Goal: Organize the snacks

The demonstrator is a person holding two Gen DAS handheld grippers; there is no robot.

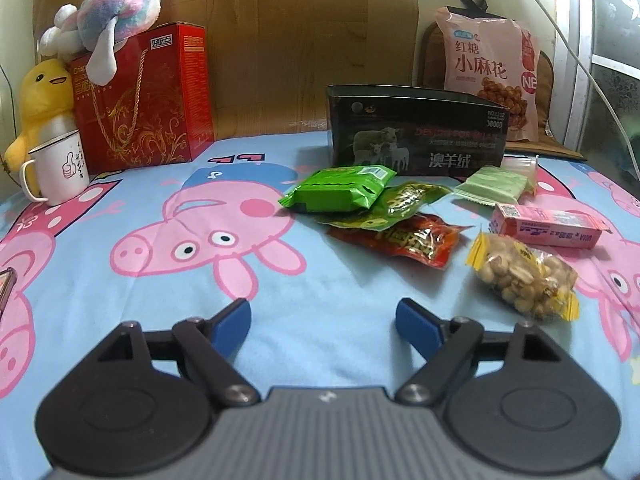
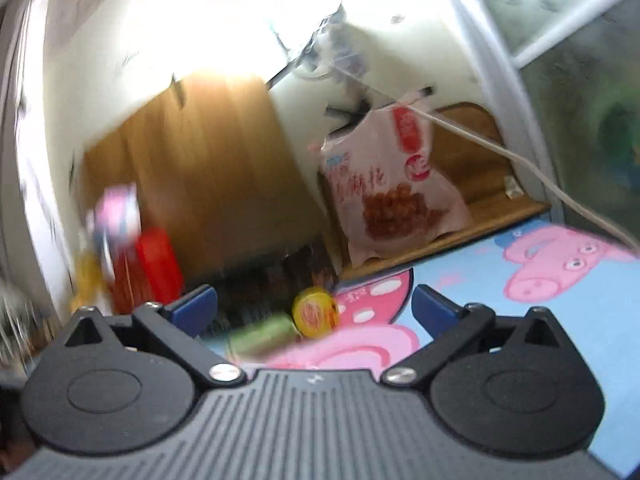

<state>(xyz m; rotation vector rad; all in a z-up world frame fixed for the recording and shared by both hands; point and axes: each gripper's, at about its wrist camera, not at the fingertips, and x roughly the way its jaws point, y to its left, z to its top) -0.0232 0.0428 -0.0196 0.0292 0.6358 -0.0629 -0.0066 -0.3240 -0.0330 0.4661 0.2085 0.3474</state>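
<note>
On the bed: a blue cartoon-pig sheet [image 1: 320, 320] carries a loose cluster of snacks in front of a wooden headboard [image 1: 280, 40].
Left gripper [image 1: 323, 318]: hovers low over bare sheet, its blue-tipped fingers [image 1: 232, 320] spread wide with nothing between them.
Right gripper [image 2: 314, 306]: fingers likewise spread wide and holding nothing; the right wrist view is smeared by motion and tilted.
Snack cluster: a bright green packet [image 1: 340, 188] lies on top of a darker green pouch [image 1: 404, 204], which overlaps a red pouch [image 1: 404, 240]; all sit just ahead and right of the left gripper.
Right of the cluster: a yellow-edged bag of nuts [image 1: 524, 276] lies near a pink carton [image 1: 548, 224], with a pale green wafer pack [image 1: 496, 184] behind them.
Open container: a dark box with sheep artwork [image 1: 416, 136] stands just behind the snacks, its top open; its inside is hidden from view.
Far right: a large pink snack bag [image 1: 488, 68] leans upright against the wall behind the dark box.
Far left: a red gift box [image 1: 148, 96] stands with a pastel plush toy [image 1: 112, 4] draped on top, a yellow plush duck [image 1: 40, 104] beside it and a white mug [image 1: 60, 168] in front.
Right wrist view: a round yellow item [image 2: 314, 312] and a blurred green pack [image 2: 264, 334] show between the fingers, too blurred to identify.
</note>
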